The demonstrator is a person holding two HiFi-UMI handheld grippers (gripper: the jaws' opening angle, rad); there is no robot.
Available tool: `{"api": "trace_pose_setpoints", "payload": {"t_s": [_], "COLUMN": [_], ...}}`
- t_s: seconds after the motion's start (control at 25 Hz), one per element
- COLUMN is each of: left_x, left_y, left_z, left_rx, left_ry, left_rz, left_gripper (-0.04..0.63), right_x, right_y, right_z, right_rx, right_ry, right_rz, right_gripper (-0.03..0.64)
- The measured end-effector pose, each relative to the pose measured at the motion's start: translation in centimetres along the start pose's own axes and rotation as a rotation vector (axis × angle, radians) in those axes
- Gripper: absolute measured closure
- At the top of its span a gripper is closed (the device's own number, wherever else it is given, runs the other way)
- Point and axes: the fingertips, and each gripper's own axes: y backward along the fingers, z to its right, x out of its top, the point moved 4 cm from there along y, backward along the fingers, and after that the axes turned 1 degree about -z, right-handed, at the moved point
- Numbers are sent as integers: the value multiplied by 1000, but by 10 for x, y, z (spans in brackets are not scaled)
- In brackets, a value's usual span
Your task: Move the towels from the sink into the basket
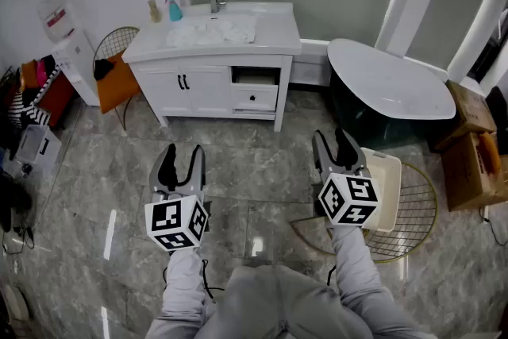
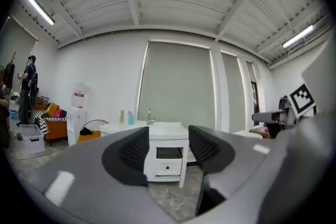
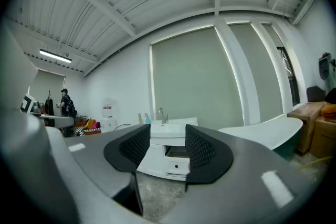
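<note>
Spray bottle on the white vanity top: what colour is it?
Teal; the small plastic spray bottle shows best in the head view.

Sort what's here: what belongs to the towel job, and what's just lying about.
Job: towels, sink, basket, left gripper, right gripper, both open and empty.
Lying about: spray bottle, bathtub, cardboard boxes, water dispenser, chair.

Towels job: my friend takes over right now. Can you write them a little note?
Left gripper: open, empty. Right gripper: open, empty. Both point at the sink across the floor.
Towels: heaped on the sink, untouched.
Basket: on the floor beside the right gripper.
Done: nothing yet.
Left: go over, pick up the towels, drop them in the basket.
</note>
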Motion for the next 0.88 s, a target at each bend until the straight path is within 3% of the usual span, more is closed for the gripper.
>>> {"api": "trace_pose_setpoints", "payload": {"t_s": [0.88], "left_x": [-5], "left_y": [20], "left_z": [-25], "left_rx": [2], "left_ry": [20], "left_rz": [10], "left_gripper": [339], "right_x": [-1], "right_y": [9], "right_z": [-33], "right_rx": [1], "right_ry": [16], "right_rz": [10], "right_gripper": [409]}}
